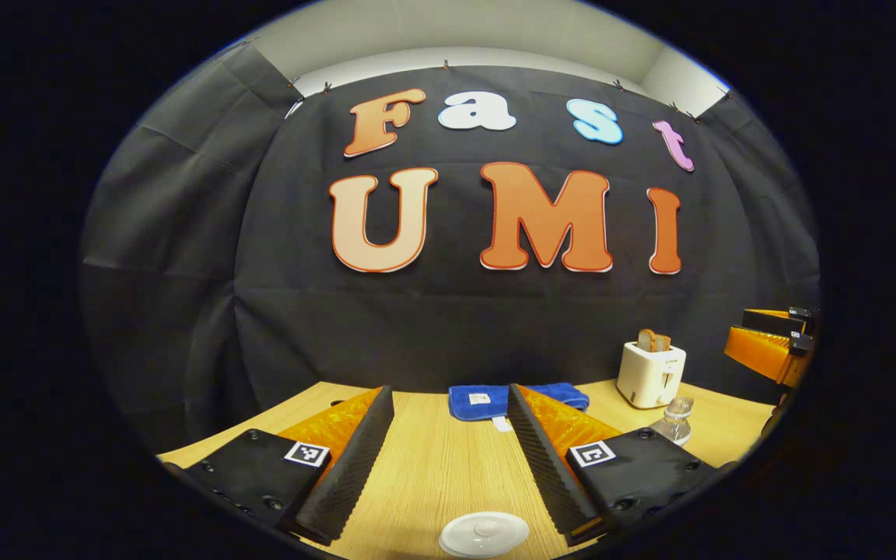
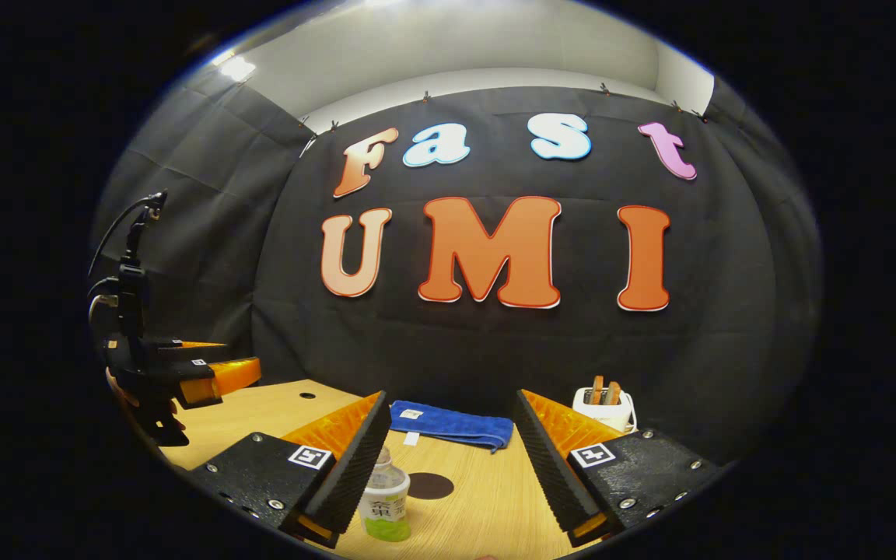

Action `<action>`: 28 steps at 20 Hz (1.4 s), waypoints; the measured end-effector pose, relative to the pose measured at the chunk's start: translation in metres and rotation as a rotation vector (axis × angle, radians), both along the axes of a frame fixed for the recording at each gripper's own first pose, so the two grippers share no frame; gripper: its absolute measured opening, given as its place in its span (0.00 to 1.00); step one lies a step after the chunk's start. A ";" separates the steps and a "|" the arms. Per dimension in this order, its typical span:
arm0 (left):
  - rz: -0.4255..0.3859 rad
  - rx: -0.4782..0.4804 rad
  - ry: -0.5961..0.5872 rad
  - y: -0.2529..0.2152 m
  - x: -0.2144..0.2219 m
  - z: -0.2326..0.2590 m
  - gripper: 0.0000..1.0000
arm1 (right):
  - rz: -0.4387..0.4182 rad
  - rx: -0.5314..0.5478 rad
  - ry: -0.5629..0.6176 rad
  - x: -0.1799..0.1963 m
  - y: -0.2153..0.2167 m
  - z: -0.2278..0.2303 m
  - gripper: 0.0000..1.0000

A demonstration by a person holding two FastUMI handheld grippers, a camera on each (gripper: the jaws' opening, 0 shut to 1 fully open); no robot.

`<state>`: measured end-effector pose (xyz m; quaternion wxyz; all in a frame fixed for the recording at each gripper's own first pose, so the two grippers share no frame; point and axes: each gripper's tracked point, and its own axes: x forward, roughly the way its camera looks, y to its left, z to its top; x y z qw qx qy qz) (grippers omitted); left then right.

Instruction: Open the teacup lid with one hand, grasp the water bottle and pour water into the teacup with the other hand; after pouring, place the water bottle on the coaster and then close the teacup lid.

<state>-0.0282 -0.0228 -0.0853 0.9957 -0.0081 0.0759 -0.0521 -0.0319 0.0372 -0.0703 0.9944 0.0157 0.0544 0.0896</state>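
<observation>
1. Between your left gripper (image 1: 448,455)'s spread jaws, at the bottom edge of the left gripper view, sits the white teacup lid (image 1: 484,533), not yet touched. Your jaws stand wide apart and above it. Come down off-centre and you would likely clip the knob and skid the lid rather than lift it.
2. Nearest your right gripper (image 2: 452,459), also wide open with nothing held, is the water bottle (image 2: 385,498), just beside the inner face of its left finger instead of midway between the two. Close from here and that finger may push the bottle over before the other one arrives; centre first.
3. Just beyond the bottle lies the dark round coaster (image 2: 429,485) on the tabletop (image 2: 479,498). It sits close, so a tipped bottle could roll onto it or knock it aside.
4. Farther back, the blue cloth (image 2: 452,424) and the white toaster (image 2: 603,406) stand well clear of both targets. They should not interfere unless you swing wide while pouring.
5. Off to your left in the right gripper view, your other gripper hangs above the tabletop; keep the two apart when you bring bottle to cup.
</observation>
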 end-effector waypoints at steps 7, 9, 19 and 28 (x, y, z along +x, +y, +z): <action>-0.056 0.027 0.144 -0.010 -0.019 -0.074 0.95 | 0.119 0.038 0.153 -0.028 0.025 -0.066 0.96; -0.076 0.034 0.172 -0.013 -0.024 -0.087 0.97 | 0.137 0.032 0.177 -0.034 0.030 -0.080 0.96; -0.146 0.072 0.296 -0.033 -0.046 -0.142 0.87 | 0.174 0.059 0.291 -0.041 0.042 -0.123 0.96; -0.169 0.139 0.326 -0.043 -0.051 -0.158 0.61 | 0.195 0.038 0.310 -0.041 0.051 -0.132 0.96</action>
